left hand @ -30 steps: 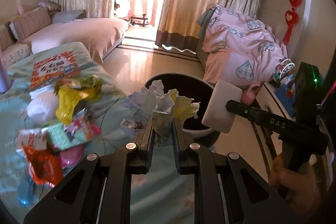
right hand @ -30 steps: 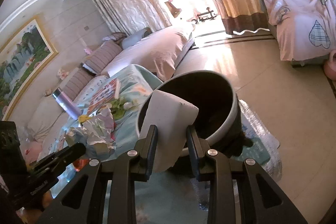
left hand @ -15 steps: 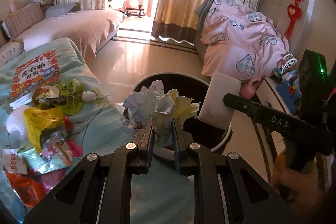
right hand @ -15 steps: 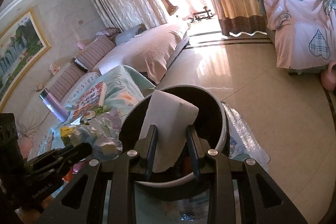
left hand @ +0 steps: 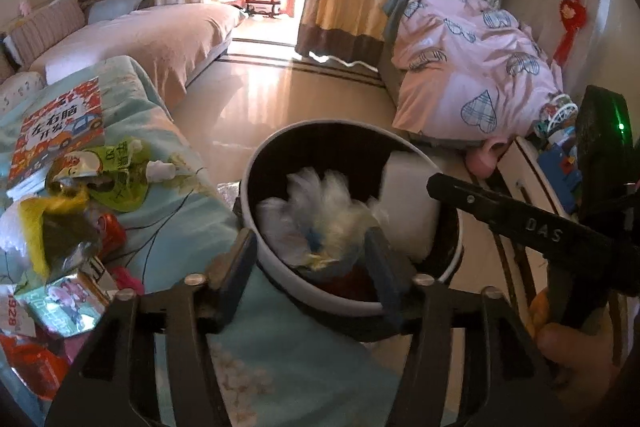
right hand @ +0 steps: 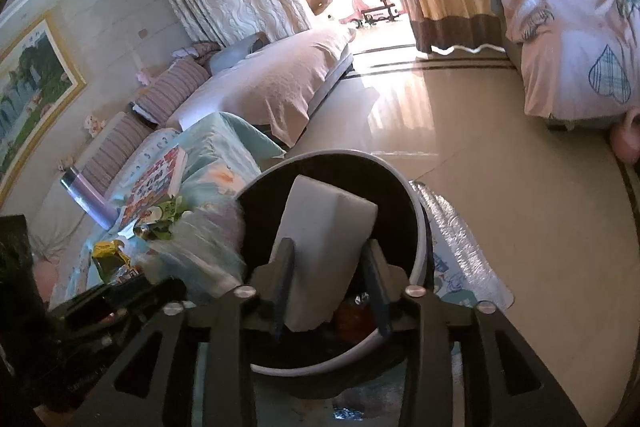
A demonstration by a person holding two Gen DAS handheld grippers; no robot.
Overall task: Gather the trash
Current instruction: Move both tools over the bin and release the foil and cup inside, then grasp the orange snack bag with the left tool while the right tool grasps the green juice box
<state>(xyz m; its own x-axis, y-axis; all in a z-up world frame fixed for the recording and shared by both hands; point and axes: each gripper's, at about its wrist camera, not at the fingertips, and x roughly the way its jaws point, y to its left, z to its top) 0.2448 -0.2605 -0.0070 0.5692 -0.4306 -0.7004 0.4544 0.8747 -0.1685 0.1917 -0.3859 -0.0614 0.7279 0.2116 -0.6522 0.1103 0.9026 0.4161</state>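
A round dark trash bin with a pale rim [left hand: 272,271] [right hand: 416,219] stands on the floor at the table's edge. My left gripper [left hand: 312,259] is open above the bin, and a crumpled ball of white and yellow paper [left hand: 320,219], blurred, drops between its fingers into the bin. My right gripper [right hand: 330,267] is open wide over the bin with a white foam block [right hand: 324,247] [left hand: 408,211] loose between its fingers, its lower end inside the bin. Red trash lies at the bin's bottom.
The table with a light blue cloth [left hand: 192,211] holds several wrappers [left hand: 100,179], a picture book [left hand: 56,123] and a purple bottle [right hand: 86,199]. A sofa [left hand: 152,35], a pink quilt [left hand: 472,75] and a white cabinet [left hand: 536,179] surround the tiled floor.
Both grippers have opened over the bin. The paper ball has left my left gripper and is falling in; the foam block has come loose in the right one.
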